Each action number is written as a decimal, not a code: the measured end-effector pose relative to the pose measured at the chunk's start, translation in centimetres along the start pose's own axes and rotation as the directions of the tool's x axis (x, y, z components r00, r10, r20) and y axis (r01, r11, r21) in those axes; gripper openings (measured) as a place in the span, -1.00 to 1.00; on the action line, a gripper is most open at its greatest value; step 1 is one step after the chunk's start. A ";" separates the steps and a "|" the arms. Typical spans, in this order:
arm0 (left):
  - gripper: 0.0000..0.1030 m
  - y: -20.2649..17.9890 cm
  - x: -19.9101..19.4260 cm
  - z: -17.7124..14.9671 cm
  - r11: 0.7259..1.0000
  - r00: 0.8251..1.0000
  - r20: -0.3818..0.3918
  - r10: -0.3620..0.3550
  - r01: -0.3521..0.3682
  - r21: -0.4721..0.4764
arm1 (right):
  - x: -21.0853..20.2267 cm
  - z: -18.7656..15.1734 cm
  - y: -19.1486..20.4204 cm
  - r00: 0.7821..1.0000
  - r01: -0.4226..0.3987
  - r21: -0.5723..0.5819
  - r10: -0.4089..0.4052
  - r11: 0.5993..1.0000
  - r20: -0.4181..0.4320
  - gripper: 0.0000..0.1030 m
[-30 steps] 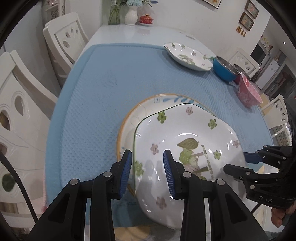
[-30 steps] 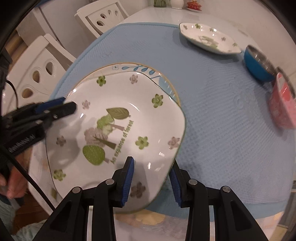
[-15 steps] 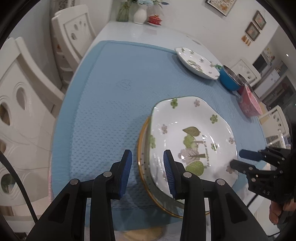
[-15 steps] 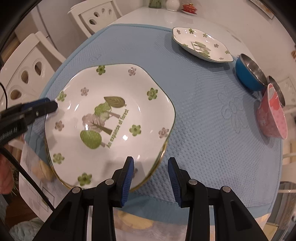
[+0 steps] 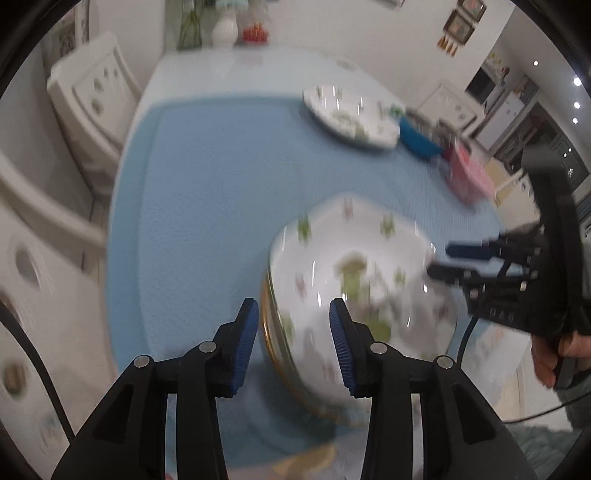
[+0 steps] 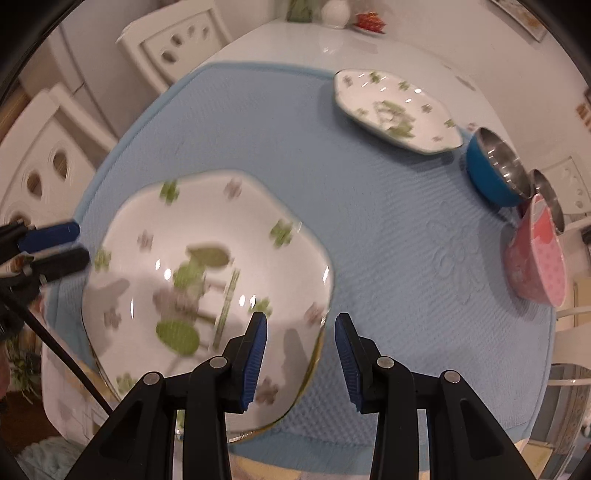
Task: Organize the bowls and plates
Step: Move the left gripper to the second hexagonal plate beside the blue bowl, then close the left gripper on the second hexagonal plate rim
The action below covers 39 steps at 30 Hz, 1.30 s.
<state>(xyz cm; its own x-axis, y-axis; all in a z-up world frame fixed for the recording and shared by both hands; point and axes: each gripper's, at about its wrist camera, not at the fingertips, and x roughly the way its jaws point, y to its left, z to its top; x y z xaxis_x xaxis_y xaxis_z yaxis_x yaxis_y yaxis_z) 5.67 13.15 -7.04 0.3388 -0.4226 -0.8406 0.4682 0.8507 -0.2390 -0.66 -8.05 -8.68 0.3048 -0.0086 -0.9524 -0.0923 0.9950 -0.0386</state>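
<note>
A white flowered plate point(image 5: 354, 280) point(image 6: 207, 273) lies stacked on a gold-rimmed plate point(image 5: 269, 332) point(image 6: 314, 362) at the near edge of the blue mat. My left gripper point(image 5: 293, 347) is open and empty, above the stack's left rim. My right gripper point(image 6: 301, 354) is open and empty, above the stack's right rim. A second flowered plate point(image 5: 351, 118) point(image 6: 397, 110) lies far right. A blue bowl point(image 5: 421, 138) point(image 6: 495, 170) and a pink bowl point(image 5: 469, 177) point(image 6: 535, 258) stand beyond it.
The blue mat point(image 5: 207, 192) point(image 6: 388, 236) covers a white table point(image 6: 314, 44). White chairs point(image 5: 92, 92) point(image 6: 177, 44) stand along the left side. A vase point(image 5: 223, 31) and a red dish point(image 5: 255, 33) sit at the far end.
Both grippers have pulled back and up from the stacked plates, which stay on the mat. The views are blurred by motion.
</note>
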 end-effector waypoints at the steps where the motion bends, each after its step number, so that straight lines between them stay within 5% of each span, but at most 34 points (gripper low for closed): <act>1: -0.26 0.1 -0.3 1.1 1.000 1.000 0.027 -0.001 0.001 0.000 | -0.5 0.8 -0.7 1.000 -0.008 0.029 0.008 1.000 0.015 -0.29; 5: -0.26 -0.2 -0.3 6.8 0.998 0.991 0.125 -0.038 0.033 0.046 | -1.5 3.5 -3.4 0.997 -0.045 0.144 0.034 0.989 0.072 -0.27; 8: -0.26 -0.7 1.0 11.5 0.995 0.983 0.172 -0.065 0.050 0.088 | -1.7 5.5 -6.4 0.989 -0.096 0.290 0.059 0.952 0.134 0.04; 12: -0.22 -0.9 4.4 16.9 0.991 0.980 0.164 -0.116 0.104 0.083 | -0.4 7.7 -11.2 0.971 -0.178 0.490 0.072 0.853 0.228 0.07; 18: -0.20 -0.7 12.0 21.3 0.989 0.985 0.080 -0.150 0.149 0.012 | 4.2 10.6 -16.3 0.976 -0.196 0.606 0.093 0.771 0.198 0.07; 22: -0.20 -0.9 16.2 21.9 0.989 0.989 0.014 -0.146 0.146 0.001 | 6.5 12.5 -17.5 0.980 -0.164 0.595 0.059 0.787 0.192 -0.02; 25: -0.20 -1.2 18.6 22.0 0.991 0.990 -0.023 -0.137 0.137 0.003 | 8.3 13.5 -18.4 0.986 -0.123 0.601 0.031 0.790 0.162 -0.31; 30: -0.20 -0.7 20.6 22.0 0.989 0.987 -0.056 -0.149 0.147 -0.028 | 10.2 14.1 -18.6 0.982 -0.160 0.583 0.070 0.796 0.174 -0.55; 34: -0.21 -0.6 21.0 21.9 0.989 0.987 -0.068 -0.146 0.145 -0.021 | 9.7 14.6 -17.5 0.985 -0.112 0.540 0.021 0.834 0.172 -0.55; 39: -0.21 -0.2 20.4 21.9 0.991 0.988 -0.079 -0.136 0.136 -0.010 | 8.9 14.7 -15.4 0.985 -0.151 0.540 0.080 0.828 0.153 -0.55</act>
<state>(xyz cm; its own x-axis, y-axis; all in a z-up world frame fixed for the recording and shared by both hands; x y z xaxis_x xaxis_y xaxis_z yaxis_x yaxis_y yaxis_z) 30.37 -2.48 -13.48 0.2068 -0.5085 -0.8358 0.5015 0.7886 -0.3557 17.43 -22.01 -12.10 0.4376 0.0865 -0.8950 0.3897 0.8788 0.2754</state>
